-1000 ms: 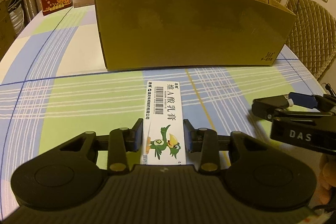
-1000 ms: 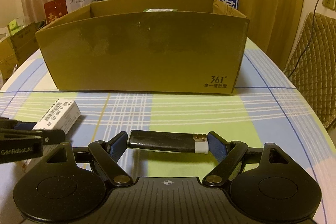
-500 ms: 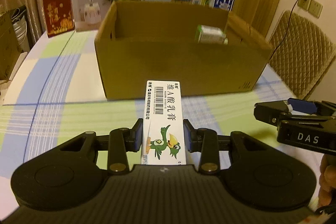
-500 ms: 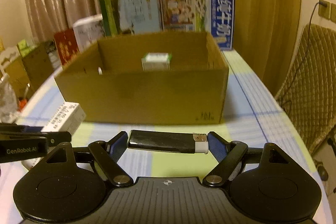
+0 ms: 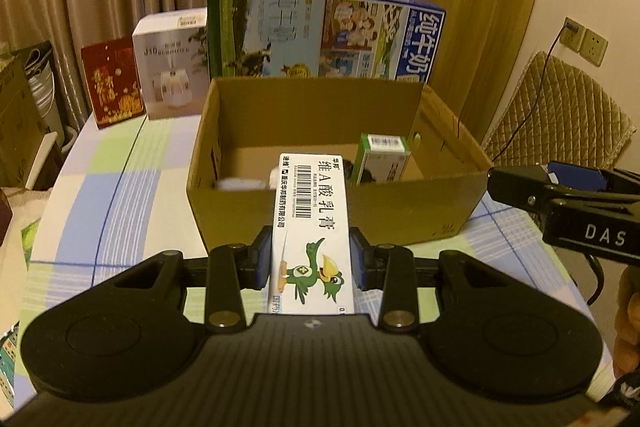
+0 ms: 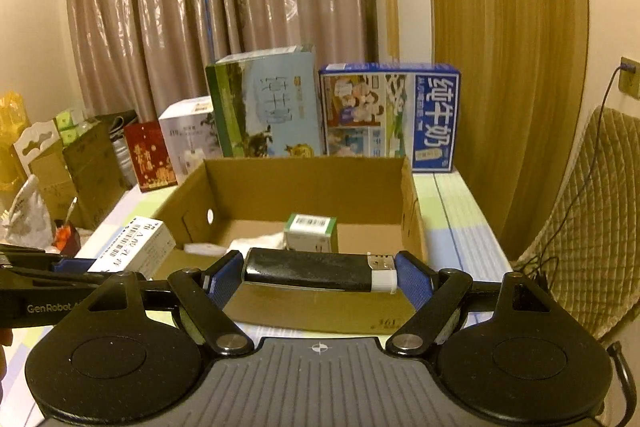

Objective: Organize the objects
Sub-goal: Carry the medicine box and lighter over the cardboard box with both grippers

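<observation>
Gripping a long white ointment carton (image 5: 312, 235) in my left gripper (image 5: 311, 263), I clamp a black lighter (image 6: 320, 270) endwise in my right gripper (image 6: 320, 277), both before the open brown cardboard box (image 5: 400, 223).

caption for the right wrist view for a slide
Right gripper holding a black lighter crosswise before the open cardboard box.

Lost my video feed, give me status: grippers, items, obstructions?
Left gripper shut on white ointment box. Right gripper shut on black lighter. Both in front of the open cardboard box. Nothing in the way.
</observation>
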`<act>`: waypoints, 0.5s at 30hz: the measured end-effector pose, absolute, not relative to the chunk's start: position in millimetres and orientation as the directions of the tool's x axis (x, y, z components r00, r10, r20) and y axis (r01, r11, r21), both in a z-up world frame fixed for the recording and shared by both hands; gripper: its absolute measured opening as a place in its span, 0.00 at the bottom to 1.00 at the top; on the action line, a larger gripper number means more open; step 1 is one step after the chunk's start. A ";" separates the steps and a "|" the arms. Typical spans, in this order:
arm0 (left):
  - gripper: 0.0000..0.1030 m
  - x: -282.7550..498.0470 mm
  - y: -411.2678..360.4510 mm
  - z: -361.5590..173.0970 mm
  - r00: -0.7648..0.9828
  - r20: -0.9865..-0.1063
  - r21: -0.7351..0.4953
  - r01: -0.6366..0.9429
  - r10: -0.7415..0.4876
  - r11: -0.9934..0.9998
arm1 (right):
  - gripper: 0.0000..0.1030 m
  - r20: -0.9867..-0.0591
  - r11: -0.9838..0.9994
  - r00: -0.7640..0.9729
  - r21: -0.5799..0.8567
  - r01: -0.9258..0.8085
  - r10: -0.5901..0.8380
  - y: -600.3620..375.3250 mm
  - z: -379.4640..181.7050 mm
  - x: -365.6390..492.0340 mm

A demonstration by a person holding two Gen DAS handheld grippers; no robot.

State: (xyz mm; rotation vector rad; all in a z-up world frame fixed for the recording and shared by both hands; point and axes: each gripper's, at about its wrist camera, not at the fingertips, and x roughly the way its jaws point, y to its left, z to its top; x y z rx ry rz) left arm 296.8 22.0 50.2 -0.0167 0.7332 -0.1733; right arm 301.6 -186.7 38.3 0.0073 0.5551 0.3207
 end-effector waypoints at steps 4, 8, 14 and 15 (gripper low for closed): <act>0.32 302.1 20.9 60.0 0.731 -0.661 -0.079 0.154 -0.168 0.985 | 0.77 -0.519 0.949 0.799 0.099 -0.298 0.305 -189.4 45.0 311.0; 0.32 306.2 17.6 63.8 0.728 -0.664 -0.065 0.172 -0.171 0.983 | 0.77 -0.523 0.949 0.796 0.104 -0.296 0.305 -191.3 47.6 320.7; 0.32 324.8 19.3 66.2 0.719 -0.669 -0.078 0.184 -0.188 0.980 | 0.77 -0.540 0.947 0.780 0.131 -0.295 0.317 -195.7 57.6 347.4; 0.32 329.9 19.8 67.1 0.717 -0.671 -0.080 0.185 -0.190 0.980 | 0.77 -0.541 0.946 0.778 0.133 -0.295 0.318 -196.5 60.6 352.6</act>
